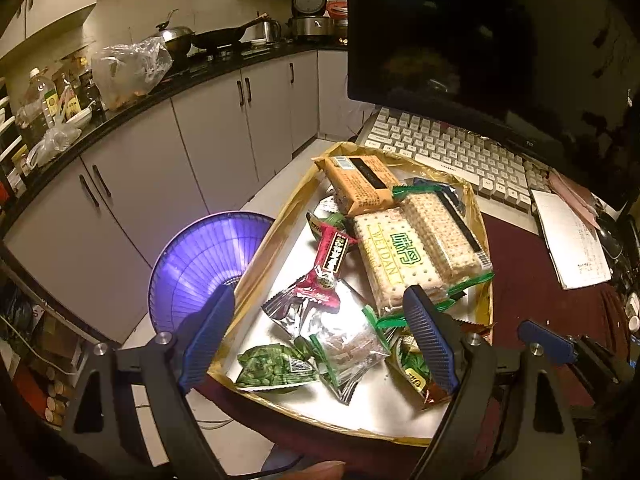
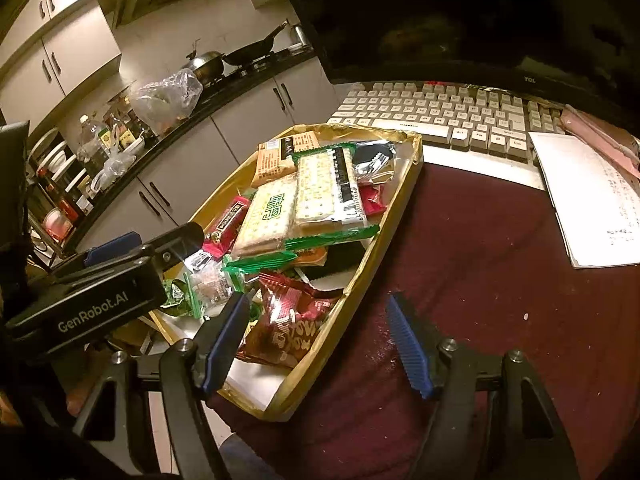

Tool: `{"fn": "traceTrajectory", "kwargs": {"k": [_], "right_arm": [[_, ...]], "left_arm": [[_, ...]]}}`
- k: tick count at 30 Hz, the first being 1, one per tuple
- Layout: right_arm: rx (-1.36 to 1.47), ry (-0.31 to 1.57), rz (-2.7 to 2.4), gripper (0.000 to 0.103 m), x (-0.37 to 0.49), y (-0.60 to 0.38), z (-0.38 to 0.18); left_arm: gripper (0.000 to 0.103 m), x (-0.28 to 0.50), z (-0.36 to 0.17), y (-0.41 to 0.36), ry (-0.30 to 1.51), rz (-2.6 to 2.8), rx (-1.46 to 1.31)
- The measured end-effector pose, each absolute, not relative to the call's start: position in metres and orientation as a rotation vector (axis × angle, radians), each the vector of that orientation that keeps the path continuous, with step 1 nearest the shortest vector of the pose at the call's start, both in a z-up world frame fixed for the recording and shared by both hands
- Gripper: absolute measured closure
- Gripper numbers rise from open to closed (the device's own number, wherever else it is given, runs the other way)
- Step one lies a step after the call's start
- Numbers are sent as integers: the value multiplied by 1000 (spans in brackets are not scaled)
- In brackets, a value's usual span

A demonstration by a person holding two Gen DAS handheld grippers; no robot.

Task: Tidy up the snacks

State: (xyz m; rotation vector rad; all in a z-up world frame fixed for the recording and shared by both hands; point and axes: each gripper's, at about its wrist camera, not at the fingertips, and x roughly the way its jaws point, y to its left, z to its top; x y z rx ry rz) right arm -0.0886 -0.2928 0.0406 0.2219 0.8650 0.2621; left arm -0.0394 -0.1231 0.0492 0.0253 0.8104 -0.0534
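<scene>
Gold-rimmed tray (image 1: pixel 256 264) is sitting on the dark red tablecloth (image 2: pixel 480 264), just in front of the keyboard (image 1: pixel 452 156), heaped with snack packets; two cracker packs (image 1: pixel 416 248) are lying on top. Both the left gripper (image 1: pixel 320 340) and the right gripper (image 2: pixel 320 344) are hovering wide open at the tray's near edge, gripping nothing.
</scene>
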Motion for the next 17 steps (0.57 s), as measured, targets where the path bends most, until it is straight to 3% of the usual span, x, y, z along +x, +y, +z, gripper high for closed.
{"fn": "traceTrajectory", "kwargs": {"k": [17], "right_arm": [[203, 883, 274, 33, -85, -285, 39]], "left_arm": [[17, -37, 45, -117, 815, -54, 17]]}}
